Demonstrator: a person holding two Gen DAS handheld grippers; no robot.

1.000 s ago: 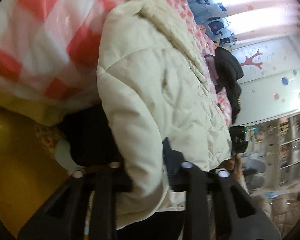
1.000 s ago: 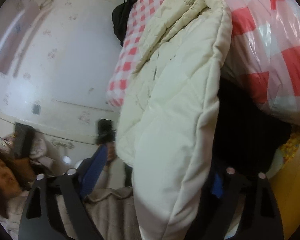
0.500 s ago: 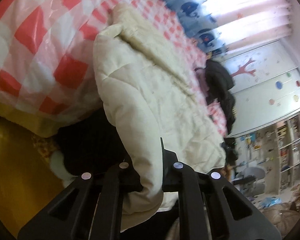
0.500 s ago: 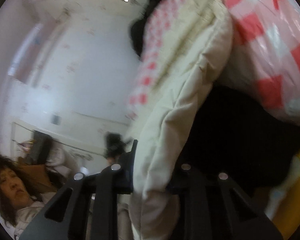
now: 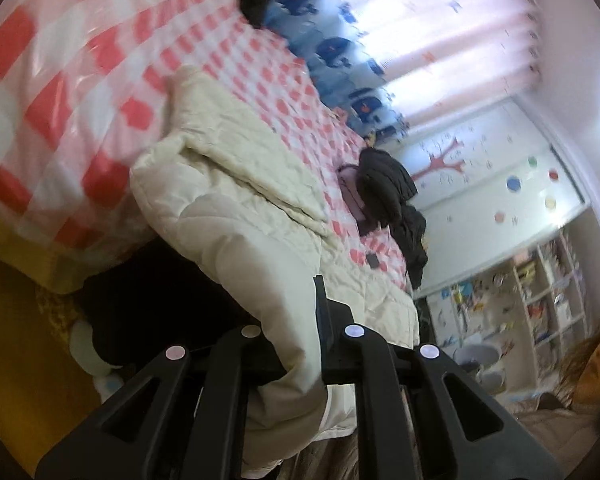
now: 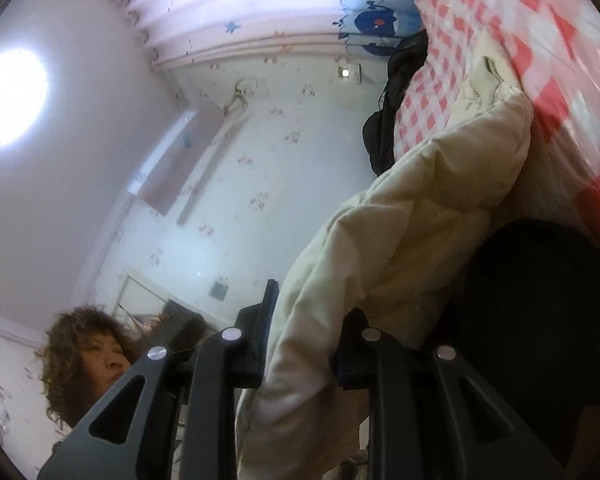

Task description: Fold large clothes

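A cream quilted jacket (image 5: 236,216) lies on a red-and-white checked bed cover (image 5: 80,60), its near edge hanging over the bed's side. My left gripper (image 5: 296,344) is shut on the jacket's hem, which runs down between the black fingers. In the right wrist view the jacket (image 6: 412,240) rises from the bed cover (image 6: 500,28), and my right gripper (image 6: 300,344) is shut on another part of its hem. A dark shape sits under the lifted jacket in both views.
Dark clothes (image 5: 392,200) and a pink item (image 5: 352,192) lie further along the bed. A black garment (image 6: 396,92) hangs at the bed's far edge. A person's head (image 6: 88,356) is close by. Shelves (image 5: 540,300) and curtains (image 5: 420,32) stand behind.
Both grippers have closed on the jacket hem and lifted it away from the bed, tilting upward so more of the room and ceiling shows.
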